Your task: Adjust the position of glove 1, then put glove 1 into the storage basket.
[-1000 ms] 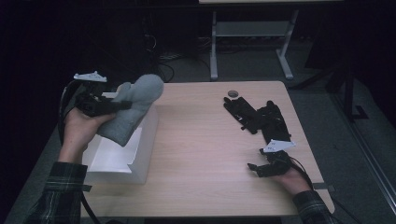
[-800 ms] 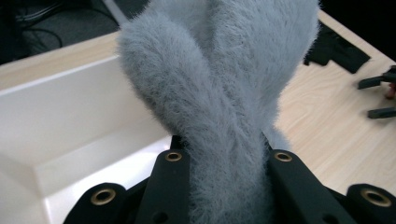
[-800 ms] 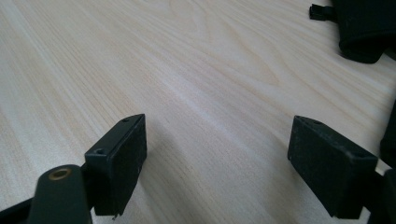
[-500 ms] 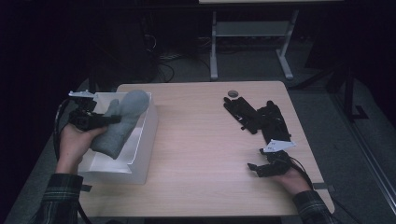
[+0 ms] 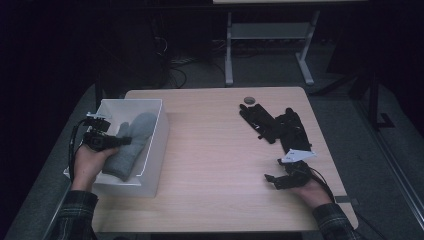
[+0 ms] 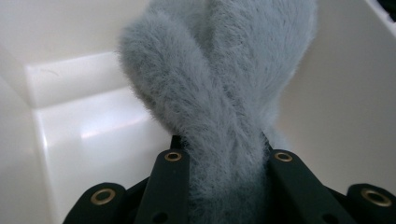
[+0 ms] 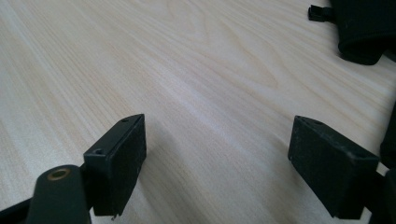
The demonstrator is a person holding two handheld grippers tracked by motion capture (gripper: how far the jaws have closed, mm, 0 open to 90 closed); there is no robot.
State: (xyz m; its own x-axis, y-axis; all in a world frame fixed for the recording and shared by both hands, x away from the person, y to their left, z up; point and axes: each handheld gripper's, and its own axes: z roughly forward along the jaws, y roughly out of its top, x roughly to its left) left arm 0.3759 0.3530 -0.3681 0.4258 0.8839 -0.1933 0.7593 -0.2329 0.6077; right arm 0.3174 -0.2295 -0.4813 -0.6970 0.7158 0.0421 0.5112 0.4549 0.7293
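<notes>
Grey fuzzy mitten (image 5: 131,144) lowered into white bin (image 5: 155,145) at frame left, pinched by left gripper (image 5: 112,141); not released; right gripper (image 5: 274,181) wide open, empty.

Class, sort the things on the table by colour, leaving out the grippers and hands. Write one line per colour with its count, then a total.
Grey: 1, the fluffy mitten
White: 1, the bin that holds it
Black: 2, the gloves lying together, as far as I can tell
Dark: 1, the small round disc
Total: 5
</notes>
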